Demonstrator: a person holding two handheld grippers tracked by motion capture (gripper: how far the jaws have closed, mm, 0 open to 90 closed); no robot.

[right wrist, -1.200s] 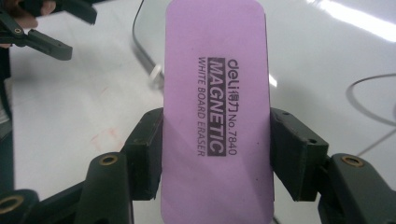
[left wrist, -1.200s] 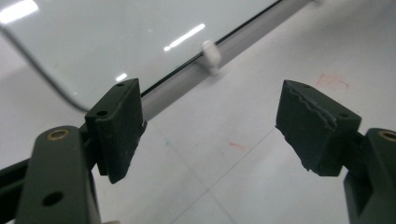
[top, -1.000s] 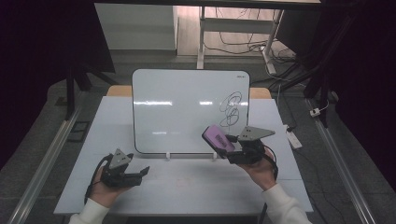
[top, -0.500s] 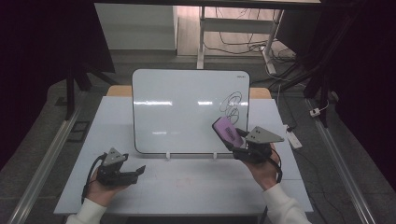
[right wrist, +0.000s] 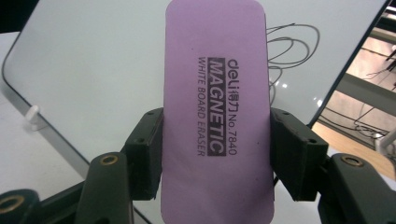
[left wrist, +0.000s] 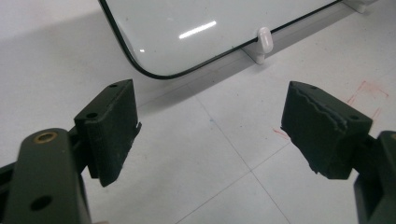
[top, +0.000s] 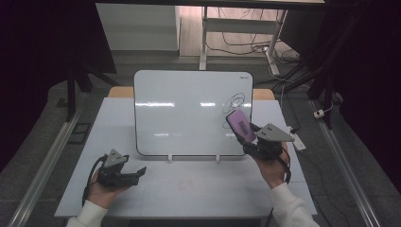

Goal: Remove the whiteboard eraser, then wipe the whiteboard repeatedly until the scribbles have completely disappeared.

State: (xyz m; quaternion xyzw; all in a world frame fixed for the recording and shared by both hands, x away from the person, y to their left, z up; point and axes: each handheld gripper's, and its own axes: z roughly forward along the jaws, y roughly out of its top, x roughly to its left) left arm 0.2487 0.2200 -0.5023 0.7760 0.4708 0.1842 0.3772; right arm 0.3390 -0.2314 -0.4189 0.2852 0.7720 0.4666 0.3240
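Note:
A white whiteboard (top: 189,113) leans upright on clips at the back of the table, with a black scribble (top: 235,101) near its right edge. My right gripper (top: 246,137) is shut on a purple magnetic whiteboard eraser (top: 240,126), holding it up in front of the board just below the scribble. In the right gripper view the eraser (right wrist: 217,112) sits upright between both pads, label facing the camera, scribble (right wrist: 289,51) behind it. My left gripper (top: 140,171) rests low at the table's front left. Its jaws have just been opening and stand open (left wrist: 210,107) with nothing between them.
The white table (top: 198,189) carries faint red marks (left wrist: 369,93) in front of the board. Two white clips (top: 170,157) hold the board's lower edge. A power strip (top: 298,139) lies at the right edge. Cables and desk legs lie on the floor beyond.
The right gripper has carried the eraser a little to the right and upward, closer to the scribble. The left hand has stayed in about the same place.

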